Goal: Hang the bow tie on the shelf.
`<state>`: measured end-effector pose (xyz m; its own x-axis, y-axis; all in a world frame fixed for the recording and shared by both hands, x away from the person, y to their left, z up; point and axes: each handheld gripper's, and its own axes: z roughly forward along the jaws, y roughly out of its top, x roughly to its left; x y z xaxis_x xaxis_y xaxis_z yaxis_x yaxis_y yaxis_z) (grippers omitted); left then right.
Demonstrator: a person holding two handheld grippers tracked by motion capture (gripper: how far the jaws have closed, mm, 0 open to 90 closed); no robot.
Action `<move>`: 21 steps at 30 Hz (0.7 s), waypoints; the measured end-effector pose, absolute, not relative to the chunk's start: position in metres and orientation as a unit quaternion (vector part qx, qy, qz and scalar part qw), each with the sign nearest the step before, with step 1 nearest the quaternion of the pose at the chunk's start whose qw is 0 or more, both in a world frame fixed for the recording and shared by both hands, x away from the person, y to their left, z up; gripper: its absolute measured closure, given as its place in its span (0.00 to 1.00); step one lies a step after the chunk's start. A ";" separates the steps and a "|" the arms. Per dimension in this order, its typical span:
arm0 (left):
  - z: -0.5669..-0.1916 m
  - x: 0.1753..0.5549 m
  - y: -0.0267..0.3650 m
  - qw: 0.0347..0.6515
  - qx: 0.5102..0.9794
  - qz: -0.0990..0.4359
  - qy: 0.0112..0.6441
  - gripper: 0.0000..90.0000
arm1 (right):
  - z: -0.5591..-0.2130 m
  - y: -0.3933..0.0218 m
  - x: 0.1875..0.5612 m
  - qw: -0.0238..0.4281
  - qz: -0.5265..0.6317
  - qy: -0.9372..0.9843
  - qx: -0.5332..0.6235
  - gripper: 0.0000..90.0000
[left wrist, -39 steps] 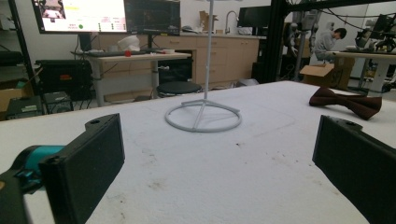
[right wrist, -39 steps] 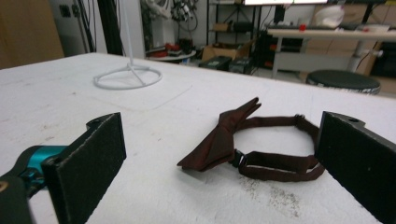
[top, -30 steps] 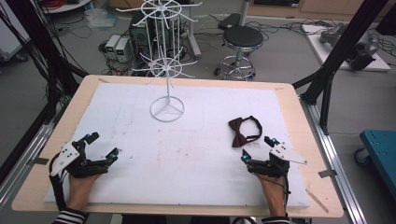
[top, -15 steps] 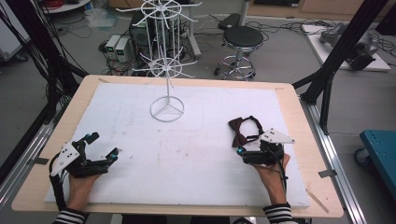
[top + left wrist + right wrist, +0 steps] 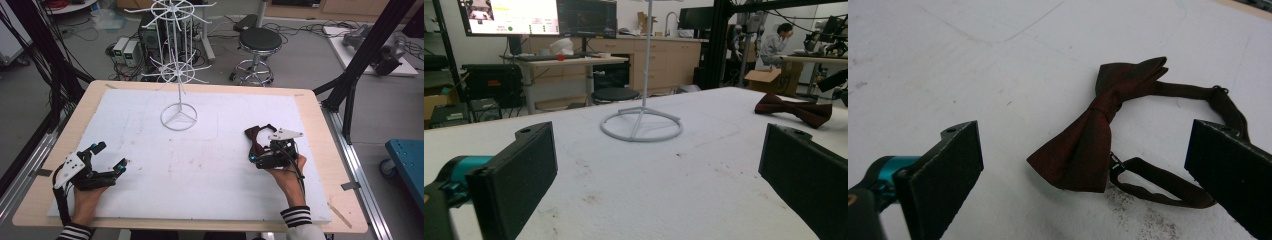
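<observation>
A dark red bow tie (image 5: pixel 256 137) with a thin strap lies flat on the white foam mat (image 5: pixel 200 165), right of centre. My right gripper (image 5: pixel 256 152) hovers just over its near end, jaws wide apart. In the right gripper view the bow tie (image 5: pixel 1098 130) lies between and just beyond the two jaws, its strap (image 5: pixel 1168 185) looping toward the right jaw. My left gripper (image 5: pixel 111 157) rests open near the mat's front left corner with nothing between its jaws. From the left gripper view the bow tie (image 5: pixel 796 110) is far off at the right.
A white wire rack (image 5: pixel 178 65) with a ring base (image 5: pixel 178 119) stands at the mat's back centre; its ring base (image 5: pixel 641 127) shows ahead in the left gripper view. A wooden table edge (image 5: pixel 320 125) frames the mat. A black stool (image 5: pixel 257 42) and cables sit on the floor beyond.
My right gripper has moved forward and left from the front right of the mat to just over the bow tie. The left gripper has stayed in place.
</observation>
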<state>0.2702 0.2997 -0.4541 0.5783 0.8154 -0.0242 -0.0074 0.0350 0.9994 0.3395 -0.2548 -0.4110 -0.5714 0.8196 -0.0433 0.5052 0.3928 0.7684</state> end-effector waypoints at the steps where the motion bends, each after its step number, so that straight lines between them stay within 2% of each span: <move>1: -0.454 0.270 0.300 0.640 0.616 0.321 0.328 0.03 | -0.411 -0.255 0.340 0.214 0.367 0.807 0.411 0.01; 4: -0.454 0.270 0.300 0.640 0.616 0.321 0.328 0.03 | -0.412 -0.253 0.344 0.195 0.359 0.813 0.416 0.05; 15: -0.454 0.270 0.300 0.640 0.615 0.321 0.328 0.03 | -0.417 -0.255 0.358 0.157 0.337 0.816 0.444 0.07; 16: -0.454 0.270 0.300 0.640 0.616 0.321 0.329 0.03 | -0.418 -0.255 0.358 0.153 0.335 0.815 0.448 0.08; 18: -0.454 0.270 0.300 0.640 0.616 0.322 0.328 0.03 | -0.418 -0.257 0.359 0.142 0.331 0.820 0.446 0.18; 21: -0.454 0.270 0.300 0.640 0.615 0.322 0.329 0.03 | -0.419 -0.257 0.359 0.138 0.330 0.819 0.448 0.19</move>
